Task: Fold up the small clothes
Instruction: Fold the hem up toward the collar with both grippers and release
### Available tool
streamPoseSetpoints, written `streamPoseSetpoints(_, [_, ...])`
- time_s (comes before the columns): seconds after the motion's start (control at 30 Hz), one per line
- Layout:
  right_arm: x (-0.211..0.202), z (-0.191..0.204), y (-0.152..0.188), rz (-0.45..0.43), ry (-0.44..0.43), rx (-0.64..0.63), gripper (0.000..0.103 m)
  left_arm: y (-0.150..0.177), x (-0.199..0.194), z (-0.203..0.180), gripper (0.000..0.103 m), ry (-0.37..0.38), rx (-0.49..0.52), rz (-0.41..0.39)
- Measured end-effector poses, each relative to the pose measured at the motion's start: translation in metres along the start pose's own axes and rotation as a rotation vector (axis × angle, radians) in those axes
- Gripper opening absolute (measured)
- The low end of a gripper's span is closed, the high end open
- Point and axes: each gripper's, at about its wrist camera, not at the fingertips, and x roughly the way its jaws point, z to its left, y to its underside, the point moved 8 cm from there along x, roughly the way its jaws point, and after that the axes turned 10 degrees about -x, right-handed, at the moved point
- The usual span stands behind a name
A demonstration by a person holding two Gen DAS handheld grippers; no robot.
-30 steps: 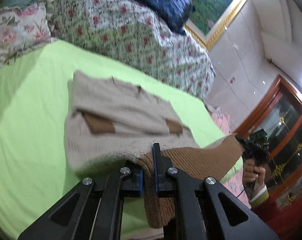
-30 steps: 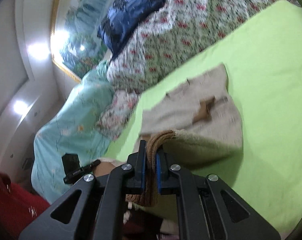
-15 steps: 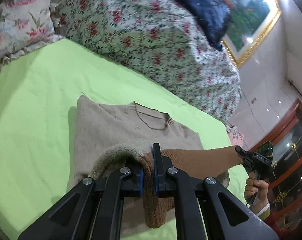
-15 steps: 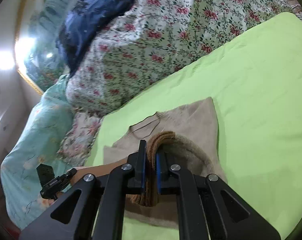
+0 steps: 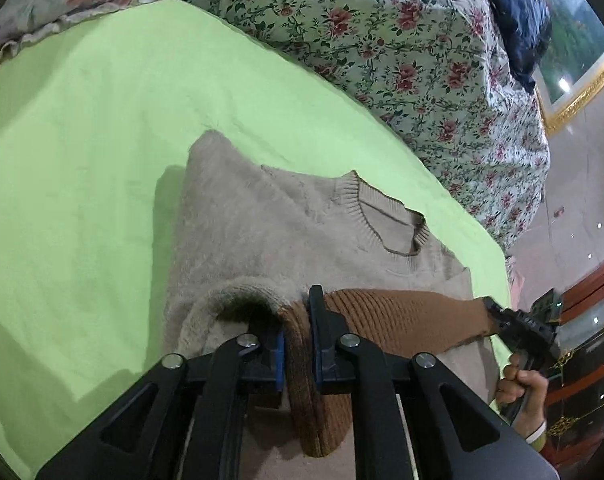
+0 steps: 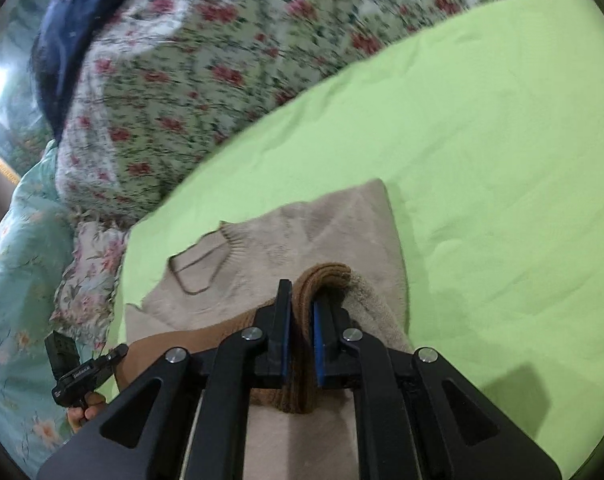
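My left tongs (image 5: 297, 344) are clamped on the brown ribbed hem (image 5: 382, 316) of a beige sweater (image 5: 261, 232), and my right tongs (image 6: 299, 320) pinch that same hem further along, so the band runs between my two hands. The sweater lies on the green bed sheet (image 5: 81, 160), neck opening (image 5: 386, 220) toward the flowered quilt (image 5: 382, 40), and I am holding its bottom edge lifted over the chest.

I judge this knit to be soft, light and thick. It sags wherever I do not hold it, and near the left tongs the fuzzy cloth curls into a loose roll. It does not look slippery, so the rubbed pads should keep their bite. The ribbed band seems the best place to hold, being denser than the body, and a grip near each corner should keep the fold line straight.

Much is hidden from me. My own tongs cover the near part of the sweater in both views, so I cannot tell how the sleeves lie or whether cloth is bunched beneath. The right view is blurred toward the quilt. The far shoulder edge near the bed's side is hard to make out.
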Motion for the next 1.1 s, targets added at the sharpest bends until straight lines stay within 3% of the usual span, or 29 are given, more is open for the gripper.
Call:
streamPoseSetpoints(0.03, [0.0, -0.002, 0.002, 0.002, 0.0, 0.01, 0.016, 0.003, -0.004, -0.001, 0.02, -0.002, 0.003, -0.007])
streamPoseSetpoints(0.07, [-0.005, -0.003, 0.005, -0.002, -0.001, 0.019, 0.02, 0.007, -0.011, -0.002, 0.036, -0.01, 0.011, -0.017])
streamPoseSetpoints(0.13, [-0.019, -0.003, 0.008, -0.034, -0.009, 0.018, 0.043, 0.019, -0.027, -0.008, 0.053, -0.008, 0.028, -0.036])
streamPoseSetpoints(0.2, [-0.044, -0.002, 0.008, -0.095, -0.006, 0.012, 0.057, 0.035, -0.043, -0.018, 0.056, 0.019, 0.053, -0.037])
streamPoseSetpoints(0.33, [-0.083, 0.015, 0.016, -0.169, -0.041, -0.03, 0.061, 0.078, -0.048, -0.046, 0.064, 0.096, 0.117, 0.025])
streamPoseSetpoints(0.4, [-0.08, 0.042, 0.033, -0.111, -0.123, -0.109, 0.061, 0.103, -0.031, -0.059, 0.064, 0.123, 0.158, 0.097])
streamPoseSetpoints(0.43, [-0.07, 0.055, 0.044, -0.044, -0.152, -0.159, 0.061, 0.111, -0.021, -0.064, 0.064, 0.132, 0.176, 0.129])
streamPoseSetpoints(0.47, [-0.049, 0.075, 0.064, 0.078, -0.164, -0.256, 0.061, 0.121, -0.008, -0.068, 0.064, 0.129, 0.204, 0.171])
streamPoseSetpoints(0.53, [-0.021, 0.096, 0.091, 0.227, -0.122, -0.435, 0.061, 0.125, 0.007, -0.073, 0.063, 0.11, 0.248, 0.207])
streamPoseSetpoints(0.67, [0.013, 0.104, 0.094, 0.324, -0.038, -0.6, 0.061, 0.09, 0.021, -0.076, 0.063, 0.061, 0.32, 0.185])
streamPoseSetpoints(0.73, [0.03, 0.094, 0.074, 0.335, 0.011, -0.612, 0.061, 0.06, 0.029, -0.071, 0.063, 0.028, 0.328, 0.156])
streamPoseSetpoints(0.83, [0.057, 0.064, 0.039, 0.331, 0.101, -0.552, 0.061, 0.011, 0.046, -0.054, 0.059, -0.078, 0.325, 0.093])
streamPoseSetpoints(0.87, [0.063, 0.055, 0.022, 0.301, 0.082, -0.477, 0.06, -0.002, 0.05, -0.051, 0.054, -0.078, 0.307, 0.09])
streamPoseSetpoints(0.93, [0.059, 0.041, -0.005, 0.202, 0.087, -0.35, 0.06, -0.029, 0.046, -0.041, 0.053, -0.114, 0.268, 0.038])
streamPoseSetpoints(1.0, [0.044, 0.024, -0.024, 0.097, 0.135, -0.245, 0.061, -0.049, 0.034, -0.033, 0.054, -0.149, 0.225, -0.041])
streamPoseSetpoints(1.1, [0.019, 0.003, -0.032, -0.014, 0.146, -0.106, 0.061, -0.056, 0.011, -0.02, 0.059, -0.121, 0.139, -0.098])
